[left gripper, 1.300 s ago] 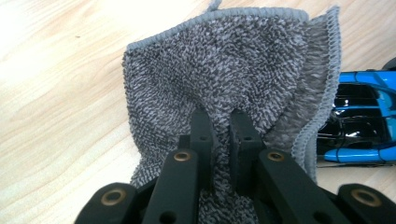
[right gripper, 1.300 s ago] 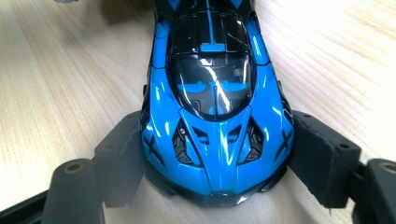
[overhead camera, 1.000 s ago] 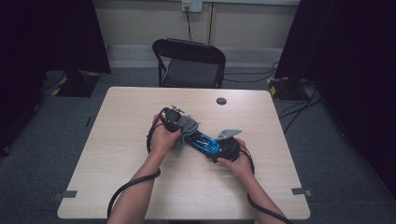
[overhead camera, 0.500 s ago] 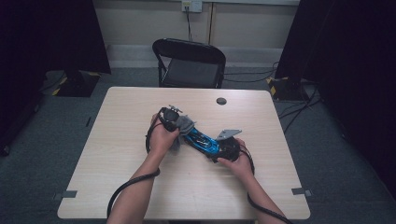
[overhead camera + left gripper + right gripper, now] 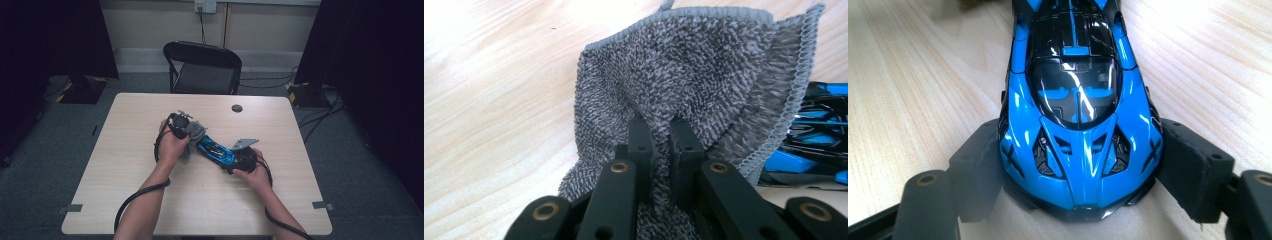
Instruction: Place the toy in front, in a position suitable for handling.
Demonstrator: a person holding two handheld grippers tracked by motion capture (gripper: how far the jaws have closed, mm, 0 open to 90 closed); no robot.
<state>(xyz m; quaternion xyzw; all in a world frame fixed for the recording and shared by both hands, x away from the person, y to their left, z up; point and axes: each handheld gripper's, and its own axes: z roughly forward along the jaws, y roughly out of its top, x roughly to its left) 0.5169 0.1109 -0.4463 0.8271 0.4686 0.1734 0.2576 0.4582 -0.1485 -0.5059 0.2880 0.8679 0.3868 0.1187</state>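
Currently the right claw (image 5: 1080, 175) is clamped on the blue toy car's (image 5: 1075, 100) nose, car sitting mid-worktop (image 5: 150, 210), left claw (image 5: 659, 137) pinched shut on the grey cloth (image 5: 684, 75) at the car's far end, so wiping looks underway, not finished.

Grey terry cloth (image 5: 684, 75), rough and looped, with a stitched hem, pinched between matt black plastic jaws with brass-coloured pivot pins. Glossy blue and black plastic car (image 5: 1078, 100), smooth and mirror-bright, clamped at its nose between matt, faintly grainy pads (image 5: 1193, 170). Under both, pale wood-grain table (image 5: 908, 75), smooth with a soft sheen.
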